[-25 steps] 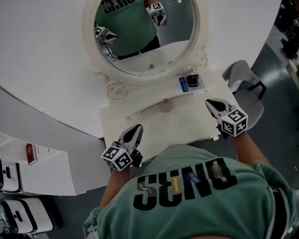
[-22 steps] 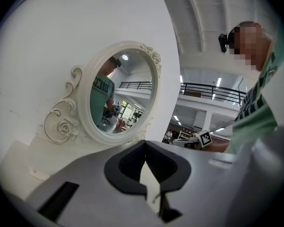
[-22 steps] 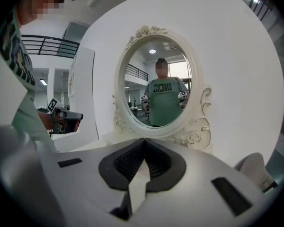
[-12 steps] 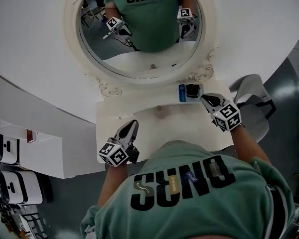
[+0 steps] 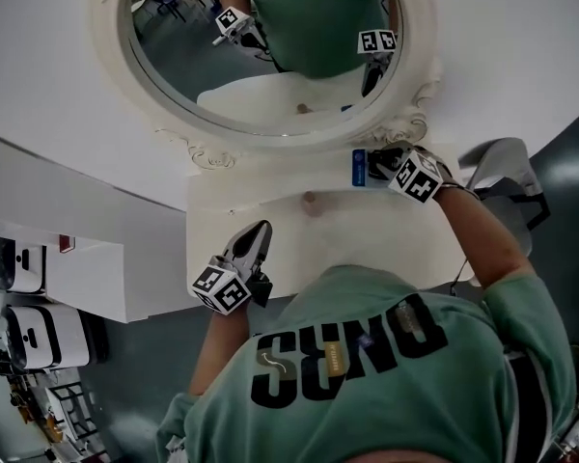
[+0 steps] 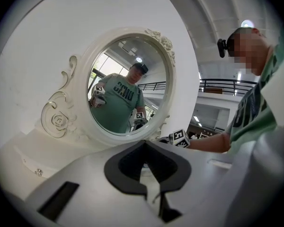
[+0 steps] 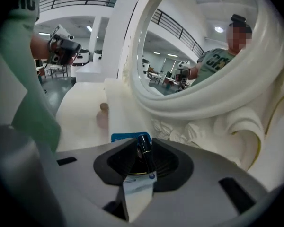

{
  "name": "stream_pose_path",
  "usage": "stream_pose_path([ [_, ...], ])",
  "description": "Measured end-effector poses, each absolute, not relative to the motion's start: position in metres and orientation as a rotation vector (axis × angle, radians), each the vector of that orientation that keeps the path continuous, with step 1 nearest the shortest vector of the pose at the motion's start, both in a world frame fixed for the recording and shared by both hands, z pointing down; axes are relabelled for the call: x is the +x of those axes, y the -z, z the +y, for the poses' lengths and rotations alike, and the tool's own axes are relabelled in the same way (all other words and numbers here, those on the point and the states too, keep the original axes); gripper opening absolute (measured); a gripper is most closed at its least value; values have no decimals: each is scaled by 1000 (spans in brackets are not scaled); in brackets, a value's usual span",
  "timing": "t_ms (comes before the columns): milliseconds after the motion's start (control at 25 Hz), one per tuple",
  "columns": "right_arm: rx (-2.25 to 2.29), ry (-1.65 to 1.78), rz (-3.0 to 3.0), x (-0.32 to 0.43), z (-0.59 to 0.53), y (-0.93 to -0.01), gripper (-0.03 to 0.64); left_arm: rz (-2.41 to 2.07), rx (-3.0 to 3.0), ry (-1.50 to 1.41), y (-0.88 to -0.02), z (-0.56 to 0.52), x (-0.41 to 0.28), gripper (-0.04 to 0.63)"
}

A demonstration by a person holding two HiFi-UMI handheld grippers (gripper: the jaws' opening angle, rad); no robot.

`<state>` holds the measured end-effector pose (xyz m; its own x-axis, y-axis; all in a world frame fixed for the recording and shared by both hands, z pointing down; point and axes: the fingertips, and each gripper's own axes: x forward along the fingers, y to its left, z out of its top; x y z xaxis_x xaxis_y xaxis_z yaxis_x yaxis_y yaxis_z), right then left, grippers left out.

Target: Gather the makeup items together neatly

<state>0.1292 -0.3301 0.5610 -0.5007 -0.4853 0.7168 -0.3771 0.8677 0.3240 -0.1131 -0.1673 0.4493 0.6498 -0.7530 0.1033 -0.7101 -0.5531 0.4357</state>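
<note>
Right gripper [image 7: 143, 167] is down at the back right corner of the white dressing table [image 5: 222, 230], right of centre in the head view, just under the mirror [image 5: 270, 75] frame. Its jaws have just been opening and stand a little apart, clamped on nothing. The black slim tube [image 7: 144, 150] sits right in the gap between the fingers, running along it, and the pads aren't visibly pressing on it. The blue box [image 7: 128, 137] lies just beyond the tips, at the tube's far end; can't tell whether they touch. A pale packet [image 7: 138, 188] with a blue mark fills the lower part of the same gap; can't tell what it is. In the head view the blue box is just left of the right gripper. A small brown-topped item [image 5: 310, 201] sits alone mid-table, well apart from that cluster, between the two grippers. Left gripper [image 5: 259, 231] hovers over the table's front edge, lower left of centre. Its jaws are together with nothing in them, well apart from every makeup item.
</note>
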Motion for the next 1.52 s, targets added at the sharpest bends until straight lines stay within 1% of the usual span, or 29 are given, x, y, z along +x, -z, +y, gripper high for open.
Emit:
stream_pose_path([
  [160, 570, 152, -2070, 128, -338, -587, 86, -1128, 2433, 113, -453, -166, -120, -2],
  [320, 569, 145, -2048, 127, -348, -593, 88, -1114, 2427, 107, -456, -166, -129, -2],
  [440, 542, 134, -2023, 125, -353, -598, 105, -1108, 2418, 112, -457, -165, -136, -2],
  [600, 512, 34, -2013, 126, -353, -607, 91, -1106, 2415, 110, -458, -166, -142, -2],
  [800, 505, -36, -2045, 125, -352, -605, 86, -1125, 2404, 121, -458, -166, -147, -2],
  [960, 564, -81, -2136, 113, -344, -580, 86, -1156, 2394, 146, -456, -165, -154, -2],
  [1080, 622, -173, -2229, 86, -326, -553, 86, -1171, 2393, 166, -458, -165, -167, -2],
  [1240, 683, -354, -2302, 30, -286, -535, 86, -1164, 2375, 180, -462, -159, -194, -2],
  [1360, 728, -517, -2306, -22, -253, -548, 86, -1136, 2380, 175, -466, -154, -222, -2],
  [1520, 790, -675, -2233, -86, -215, -589, 86, -1088, 2381, 153, -478, -145, -265, -2],
])
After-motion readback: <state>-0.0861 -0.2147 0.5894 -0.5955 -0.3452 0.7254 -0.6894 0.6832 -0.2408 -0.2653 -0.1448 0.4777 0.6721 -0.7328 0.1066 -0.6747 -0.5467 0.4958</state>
